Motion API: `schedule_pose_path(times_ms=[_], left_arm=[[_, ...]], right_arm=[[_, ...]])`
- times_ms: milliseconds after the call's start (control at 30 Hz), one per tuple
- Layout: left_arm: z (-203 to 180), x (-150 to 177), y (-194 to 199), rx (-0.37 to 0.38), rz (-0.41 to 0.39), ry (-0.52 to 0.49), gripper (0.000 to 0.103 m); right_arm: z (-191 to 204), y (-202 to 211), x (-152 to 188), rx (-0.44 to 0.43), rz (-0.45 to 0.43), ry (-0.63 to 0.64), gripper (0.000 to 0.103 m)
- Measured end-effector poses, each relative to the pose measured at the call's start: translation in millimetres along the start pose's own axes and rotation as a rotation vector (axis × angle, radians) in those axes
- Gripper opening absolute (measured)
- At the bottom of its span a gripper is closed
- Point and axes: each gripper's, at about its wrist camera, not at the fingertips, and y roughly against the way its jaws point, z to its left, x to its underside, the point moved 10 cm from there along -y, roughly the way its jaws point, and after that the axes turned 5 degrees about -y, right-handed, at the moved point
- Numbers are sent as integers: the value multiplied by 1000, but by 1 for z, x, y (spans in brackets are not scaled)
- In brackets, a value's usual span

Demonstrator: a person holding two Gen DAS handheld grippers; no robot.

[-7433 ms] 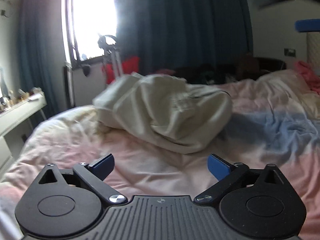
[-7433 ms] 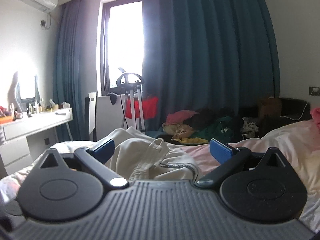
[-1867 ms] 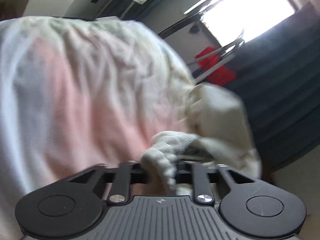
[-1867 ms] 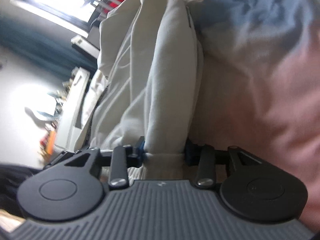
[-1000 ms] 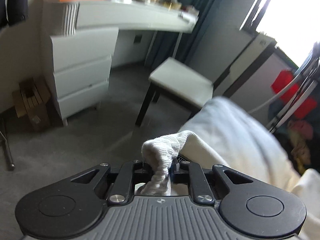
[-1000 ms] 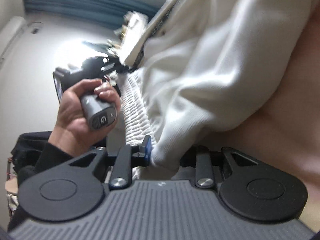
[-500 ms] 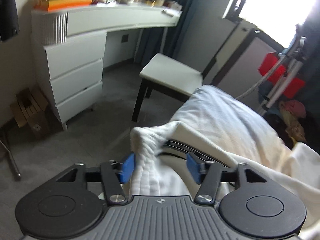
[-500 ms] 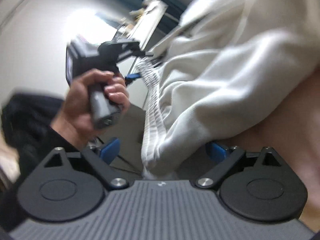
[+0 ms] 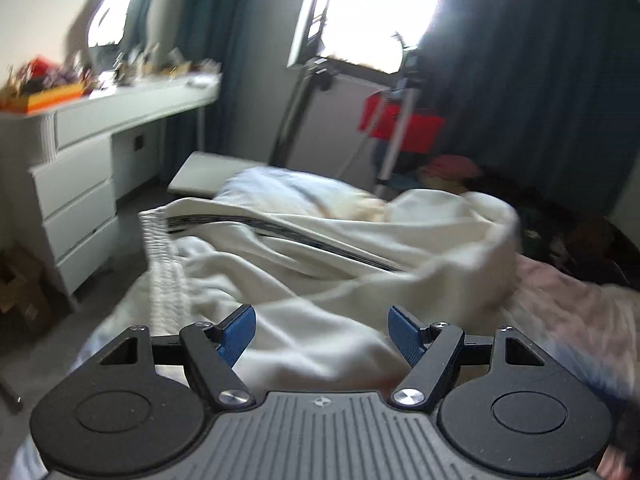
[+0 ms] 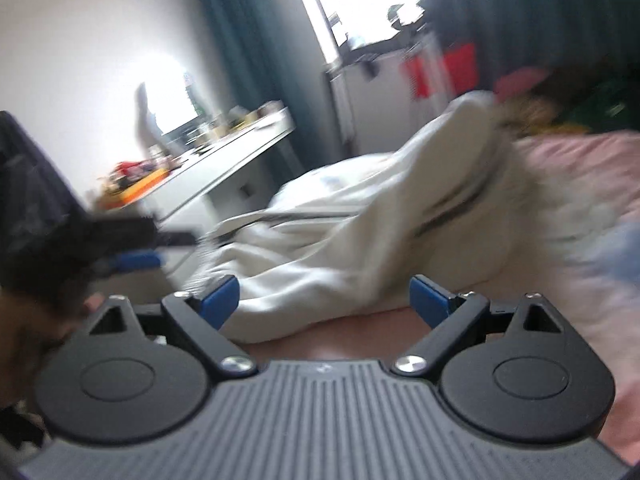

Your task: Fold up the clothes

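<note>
Daylight floods through the window (image 9: 372, 8) between dark blue curtains (image 9: 520, 80), and a white dresser (image 9: 76, 168) stands along the wall beside the bed (image 9: 568, 300). On the bed's pink cover lies the cream zip-up sweatshirt (image 9: 320, 264), crumpled, its ribbed hem (image 9: 160, 264) hanging near the mattress edge and its dark zipper line running across the top.

My left gripper (image 9: 322, 334) has its jaws spread wide with nothing between the blue pads; the cloth lies just beyond them. My right gripper (image 10: 324, 298) is likewise spread wide and empty, a fold of the sweatshirt (image 10: 360, 240) sitting just ahead of its fingers. Both views are smeared with motion, so I can't say whether any pad touches fabric.

I judge the folding is barely started: the garment is bunched, not flat. The risks I see: the hem sits close to the bed's edge, so a careless tug could drag the whole thing onto the floor. Grabbing from this heap, I could pinch two layers, or the duvet along with it, and fold in a wrinkle. The zipper may also twist the front out of line.
</note>
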Motion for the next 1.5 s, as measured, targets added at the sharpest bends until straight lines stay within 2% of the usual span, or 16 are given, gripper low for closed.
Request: schedule_pose_path(times_ms=[133,233,333,400,533,733,867,967,1067,1200,1233,1267,1300,1367,1433,1500], left_arm=[[-51,31,23,36,-56,-12,75],[-75,49,23,44,-97,-19,76],[-94,74,5,33,-71,-27,80],[-109,91,-9,13,-46,-85,81],[-137,104,-43,21,-9,-204,83],[-168,45,-111,-16,-111,-256,87],[-202,4,-157,-57,-191,-293,90],[-229,-27,-191,-88,-251,-322,96],[-256,-58,-225,-119,-311,-351,97],[-276,-77,-263,-140,-318,-401,95],[-281,-80,-272,-142,-316,-418,86],[-285,-83,-280,-144,-313,-435,71],[-290,-86,-289,-146,-311,-451,63],[-299,-88,-302,-150,-306,-487,24],[-306,-83,-298,-169,-294,-555,10],[-310,-77,-285,-173,-292,-604,8]], right_arm=[[-41,37,-7,93,-73,45,93],[-66,60,-15,161,-109,77,93],[-83,73,-22,192,-142,86,93],[-93,79,-26,206,-160,87,93],[-105,77,-30,200,-188,64,93],[-131,69,-30,182,-194,-22,93],[-167,54,-24,177,-163,-150,93],[-196,36,-18,194,-140,-224,93],[-225,15,-11,237,-122,-260,93],[-258,-9,-4,213,-123,-380,93],[-264,-14,-2,190,-123,-423,93],[-270,-19,-1,167,-126,-459,93],[-275,-22,0,154,-131,-477,93],[-280,-28,2,159,-136,-471,93],[-282,-33,4,168,-132,-468,93],[-282,-37,6,165,-123,-472,93]])
